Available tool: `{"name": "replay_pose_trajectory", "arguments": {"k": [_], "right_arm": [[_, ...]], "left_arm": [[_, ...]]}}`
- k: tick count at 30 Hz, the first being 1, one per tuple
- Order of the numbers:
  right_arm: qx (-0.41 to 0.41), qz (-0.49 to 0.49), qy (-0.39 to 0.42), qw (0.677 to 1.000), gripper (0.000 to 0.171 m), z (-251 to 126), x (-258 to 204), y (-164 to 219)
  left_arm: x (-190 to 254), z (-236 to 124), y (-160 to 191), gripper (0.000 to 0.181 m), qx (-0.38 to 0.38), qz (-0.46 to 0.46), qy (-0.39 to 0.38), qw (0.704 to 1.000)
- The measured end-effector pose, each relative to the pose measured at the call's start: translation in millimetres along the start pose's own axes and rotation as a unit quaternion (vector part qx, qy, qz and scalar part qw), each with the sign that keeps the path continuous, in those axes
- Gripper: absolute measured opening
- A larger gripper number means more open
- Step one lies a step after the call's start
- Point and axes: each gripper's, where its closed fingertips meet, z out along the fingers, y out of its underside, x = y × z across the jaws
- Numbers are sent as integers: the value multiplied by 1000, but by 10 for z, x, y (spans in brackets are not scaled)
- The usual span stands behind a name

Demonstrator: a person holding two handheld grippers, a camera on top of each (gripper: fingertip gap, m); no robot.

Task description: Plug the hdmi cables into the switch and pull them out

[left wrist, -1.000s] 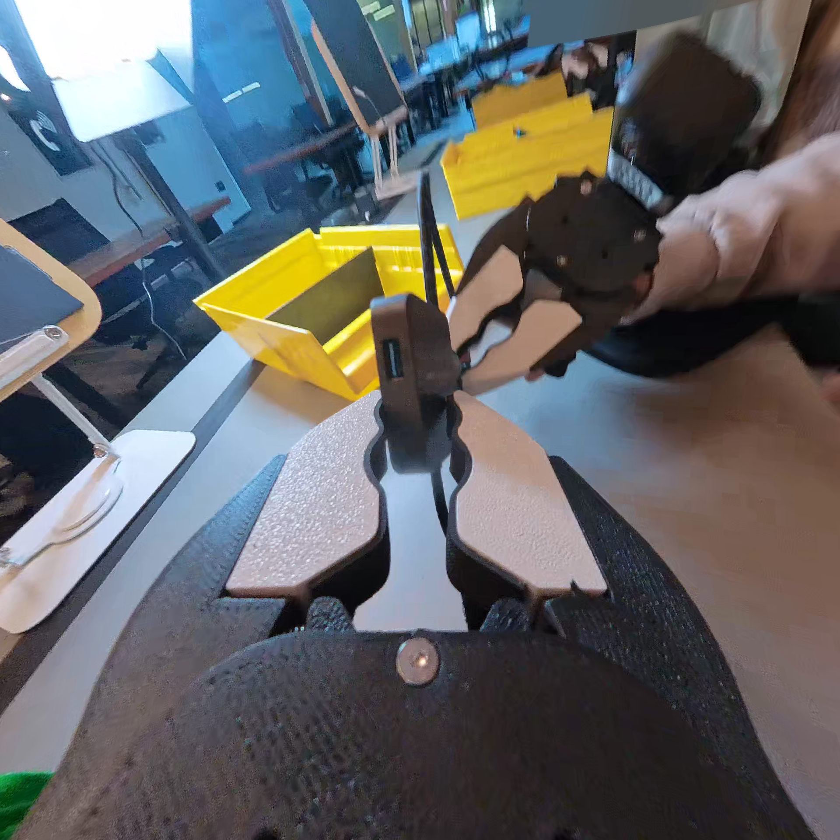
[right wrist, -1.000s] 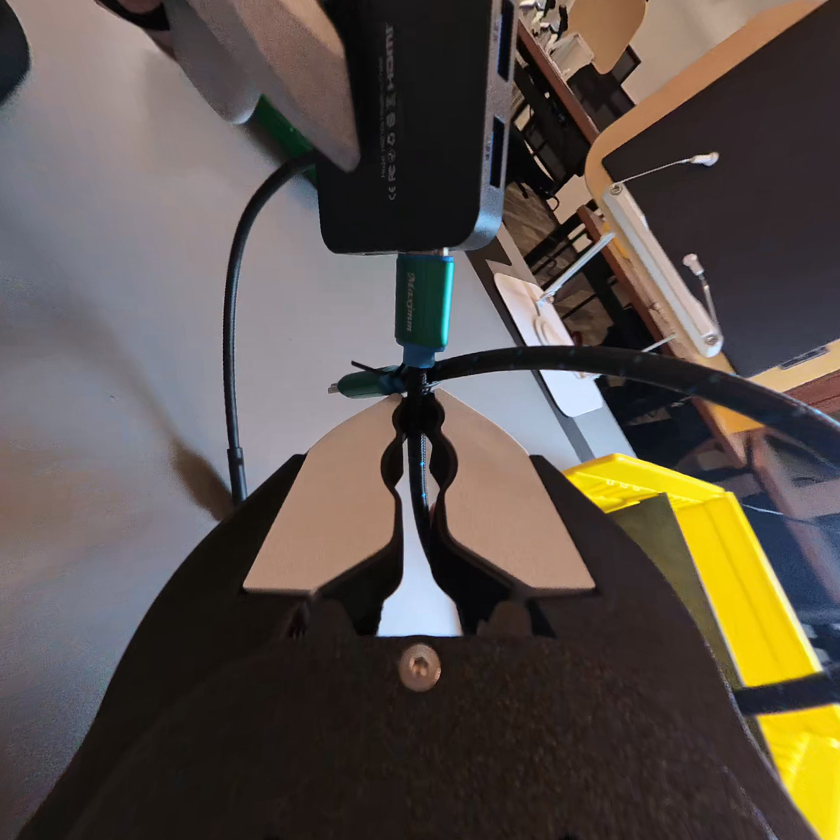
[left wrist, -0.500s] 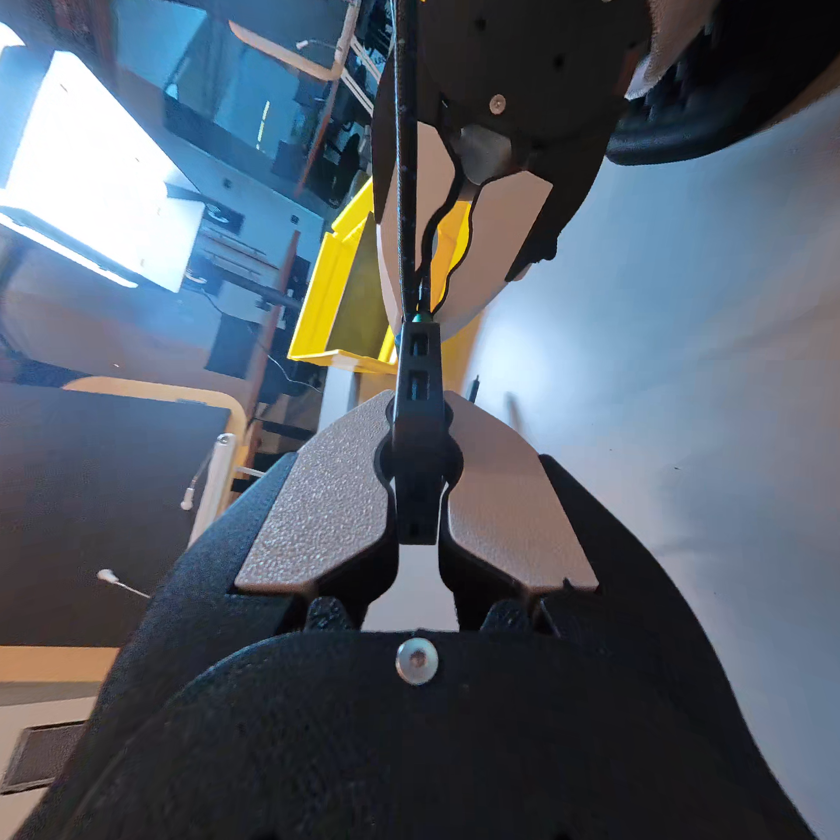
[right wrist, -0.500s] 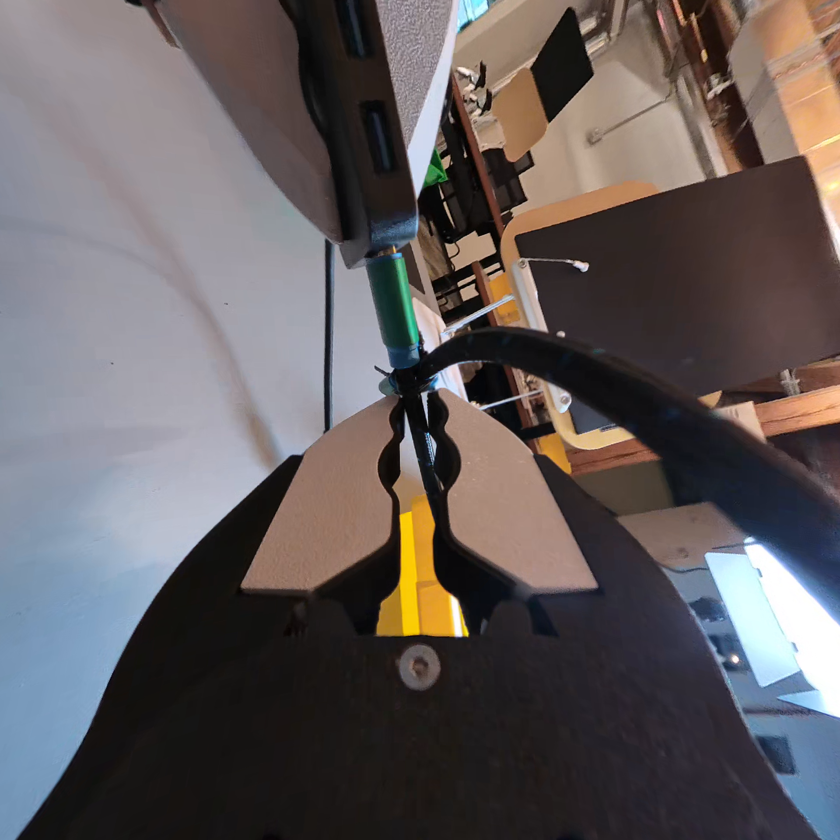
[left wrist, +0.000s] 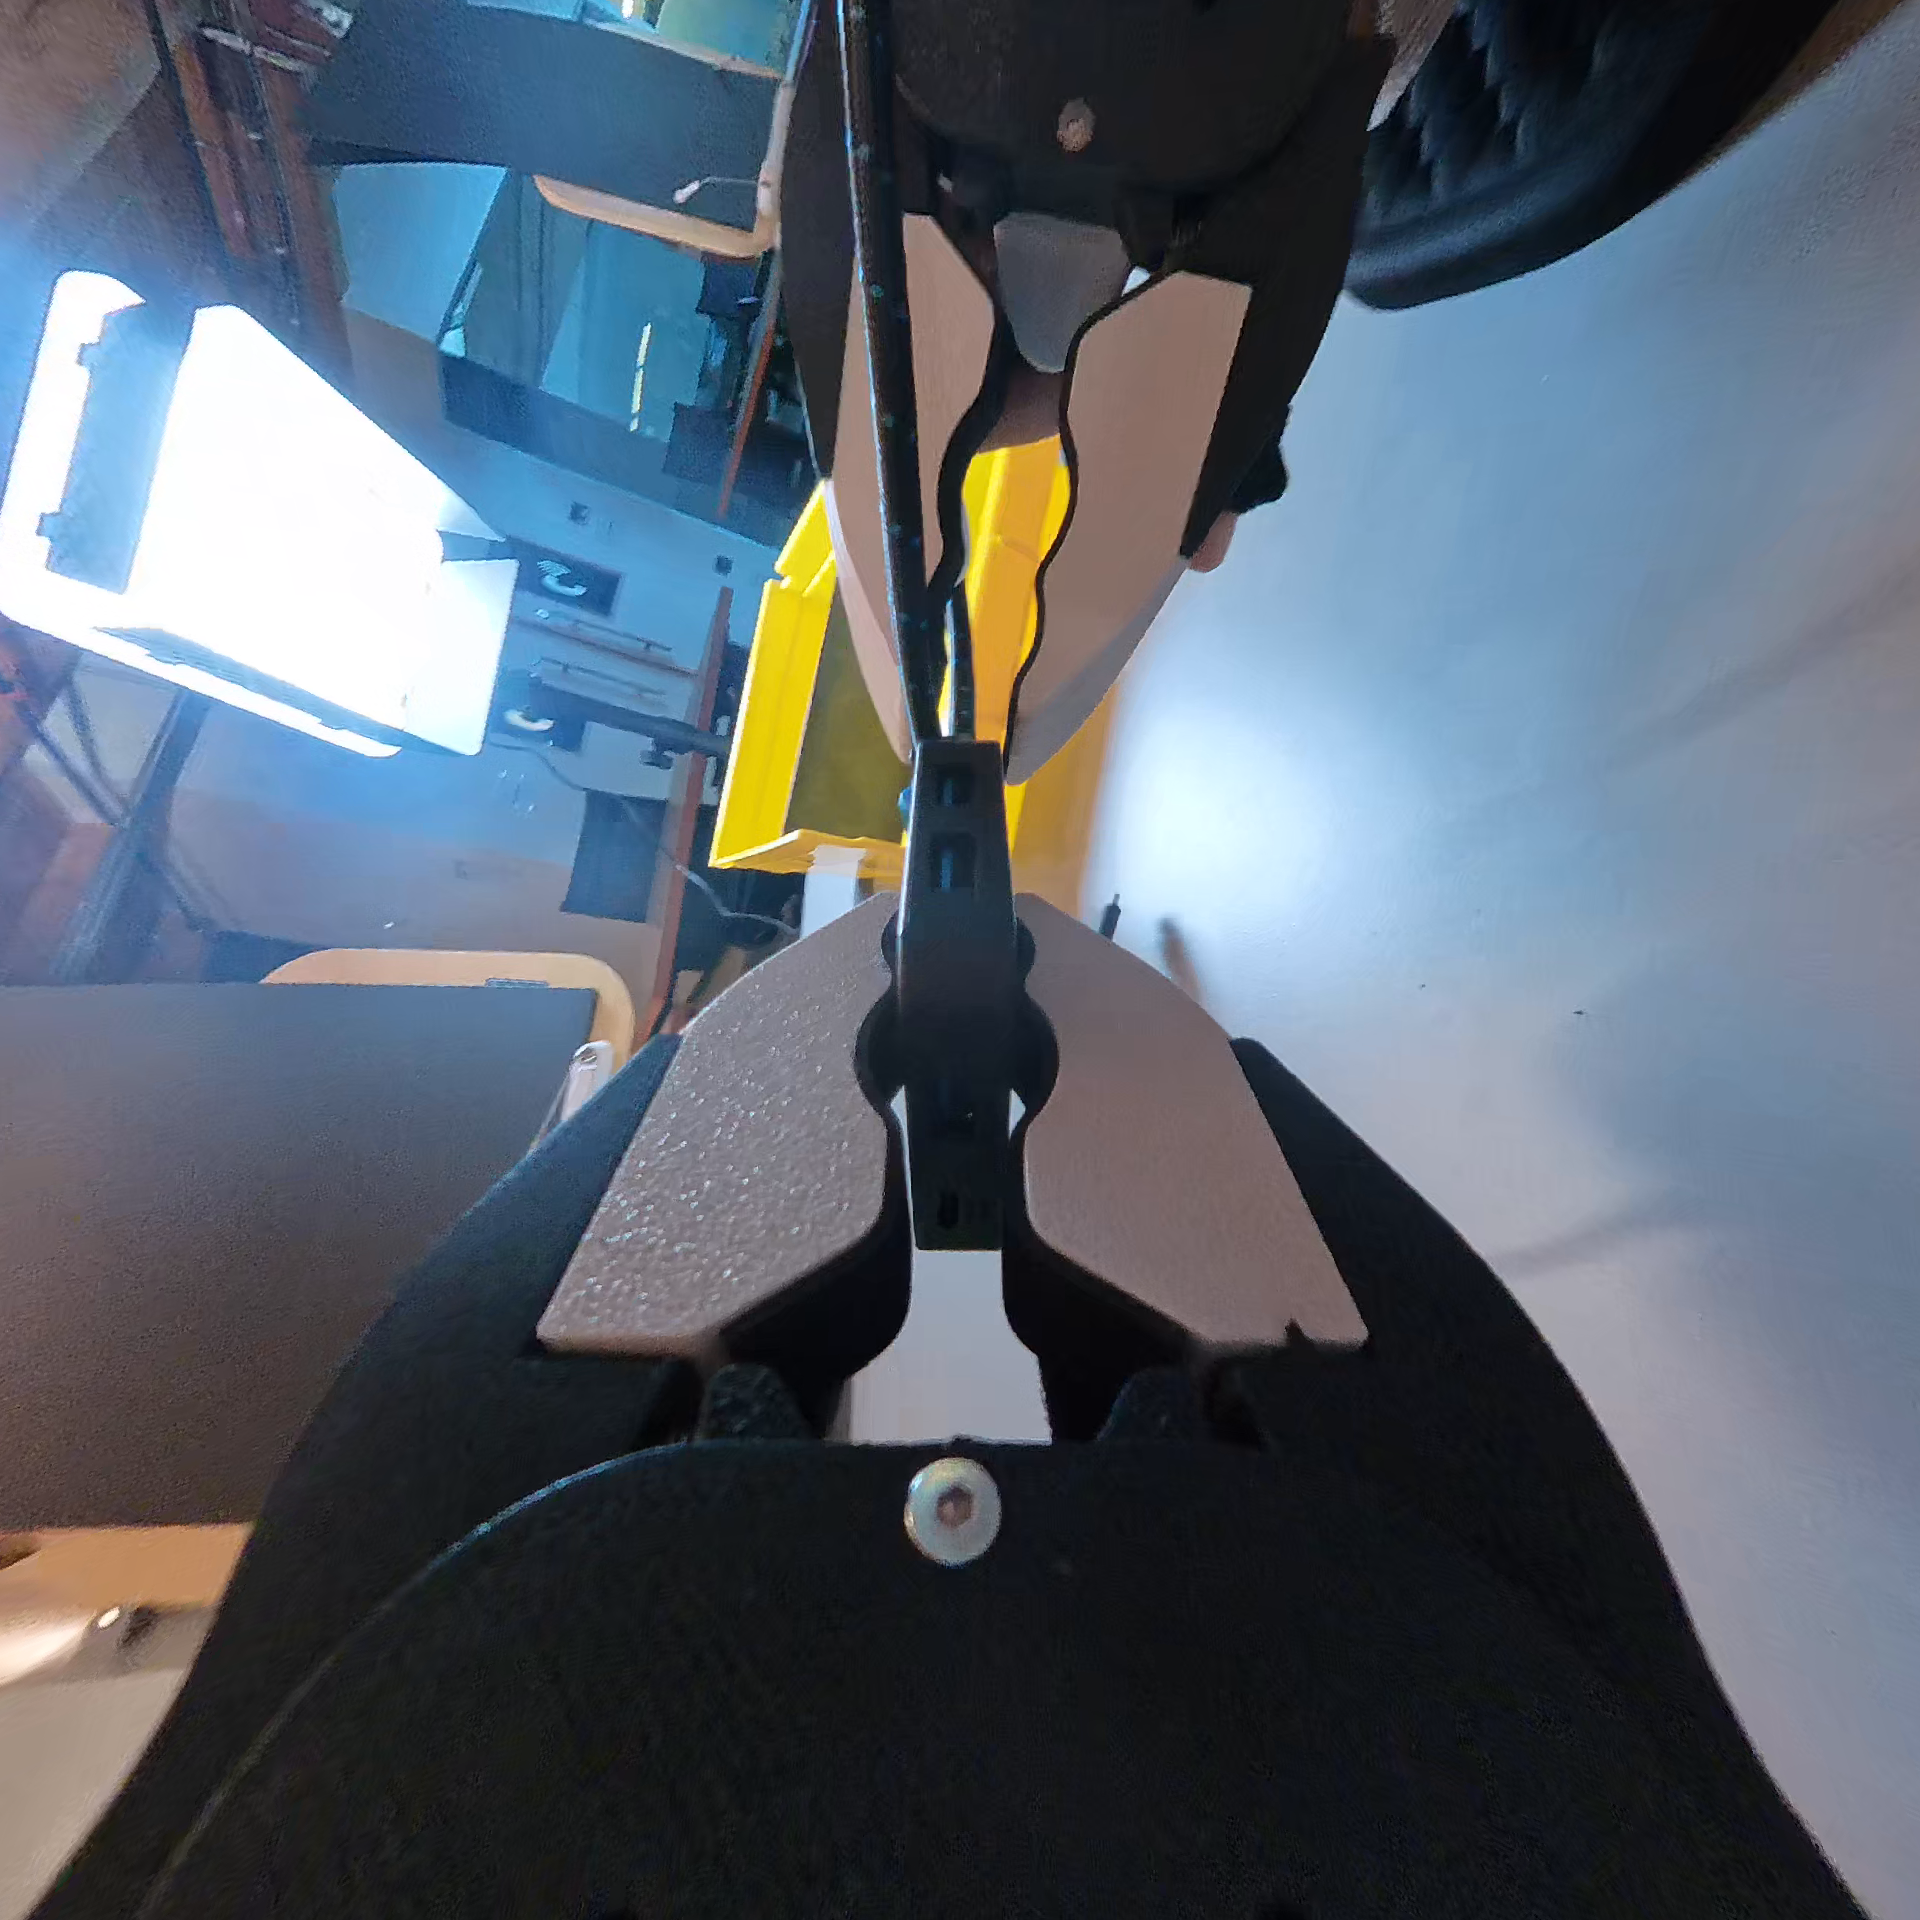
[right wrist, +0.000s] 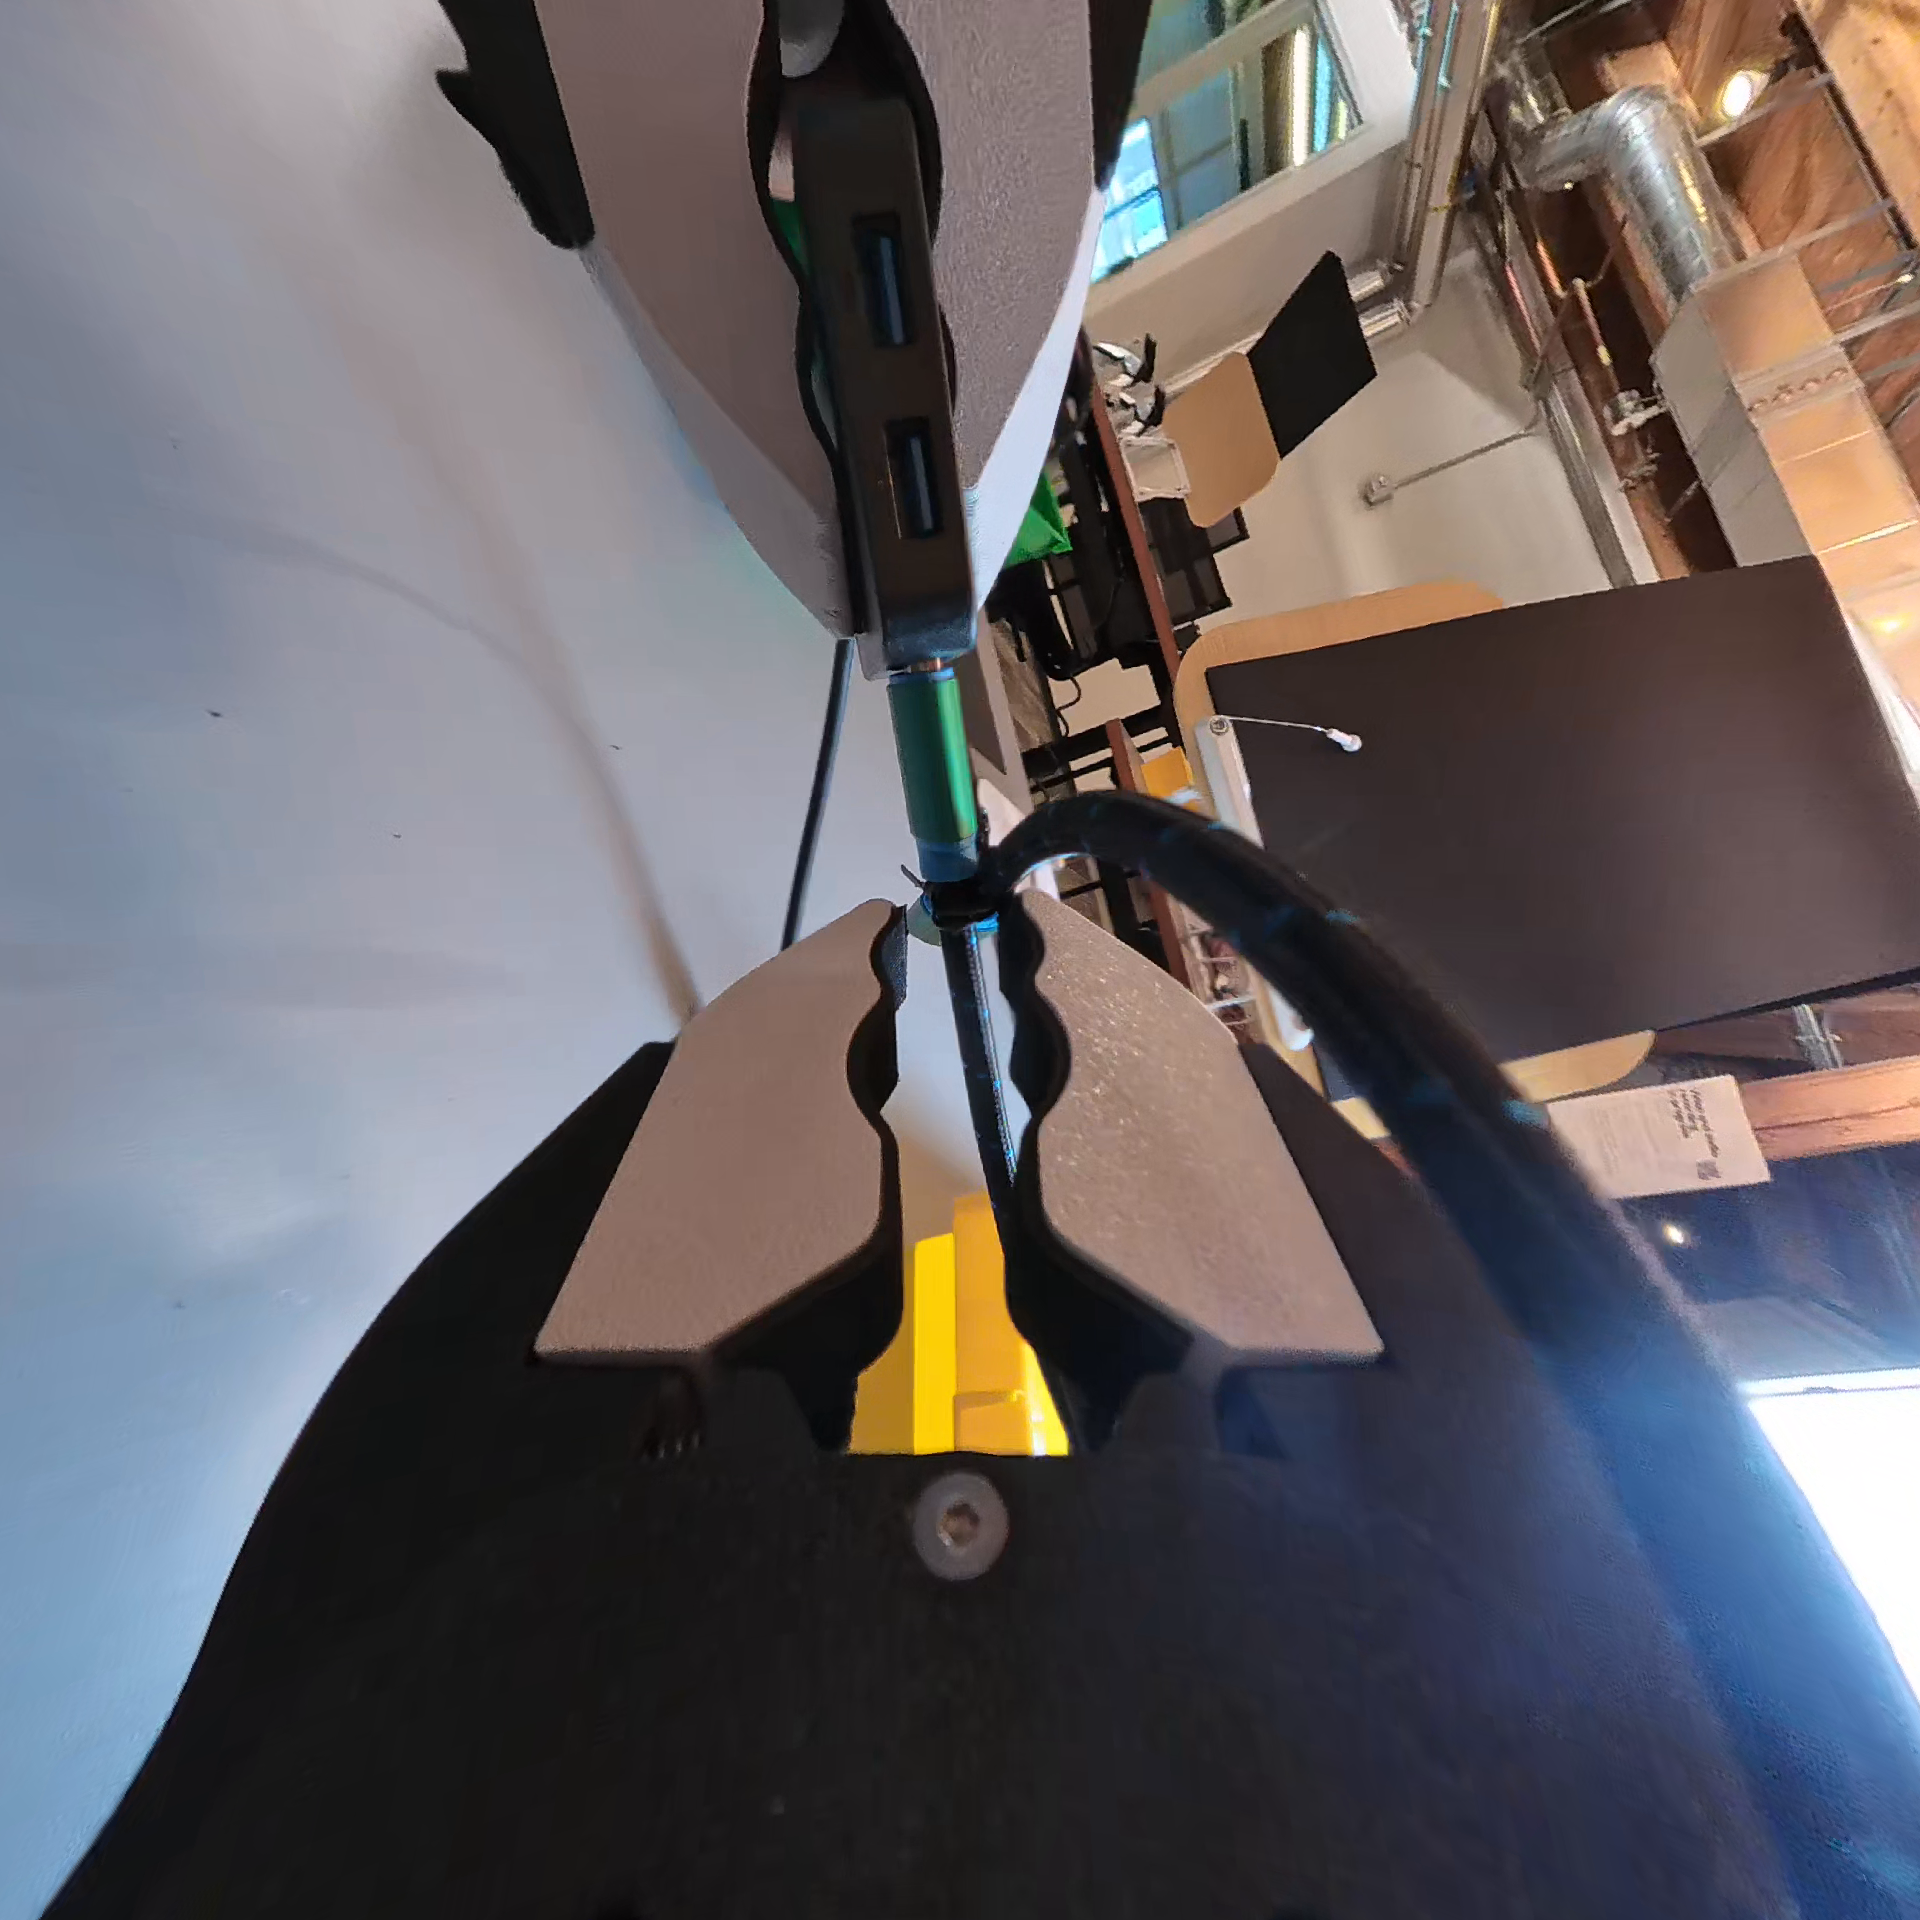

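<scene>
My left gripper (left wrist: 956, 925) is shut on the dark switch (left wrist: 954, 862), which it holds edge-on above the table. In the right wrist view the switch (right wrist: 894, 416) sits between the left gripper's fingers (right wrist: 727, 364), and a green HDMI plug (right wrist: 935, 769) is seated in its end. My right gripper (right wrist: 951, 914) is open just behind the plug. The black braided HDMI cable (right wrist: 1351, 997) passes loosely between its fingers and loops away to the right. In the left wrist view the right gripper (left wrist: 966, 727) stands close in front with the cable (left wrist: 883, 364) running along it.
The pale table top (left wrist: 1558, 831) lies to one side of both grippers. A yellow bin (left wrist: 790, 727) stands beyond them and also shows in the right wrist view (right wrist: 956, 1382). A dark panel with a wooden rim (right wrist: 1558, 831) stands off the table. The switch's own thin black lead (right wrist: 816, 821) hangs down. The tips of one gripper are about 5 cm away from the tips of the other.
My right gripper's fingers have parted and let go of the cable behind the plug. The left gripper still holds the switch. Both views have rolled a little further.
</scene>
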Motion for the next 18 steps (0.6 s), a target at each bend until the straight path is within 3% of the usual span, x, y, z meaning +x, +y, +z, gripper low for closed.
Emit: {"name": "replay_pose_trajectory", "arguments": {"k": [6, 18], "right_arm": [[6, -3, -46, 999, 13, 5, -165, 8], [0, 46, -102, 994, 7, -1, -112, 46]], "left_arm": [[170, -16, 2, 14, 20, -40, 55, 997], [94, -28, 94, 15, -19, -77, 64, 995]]}}
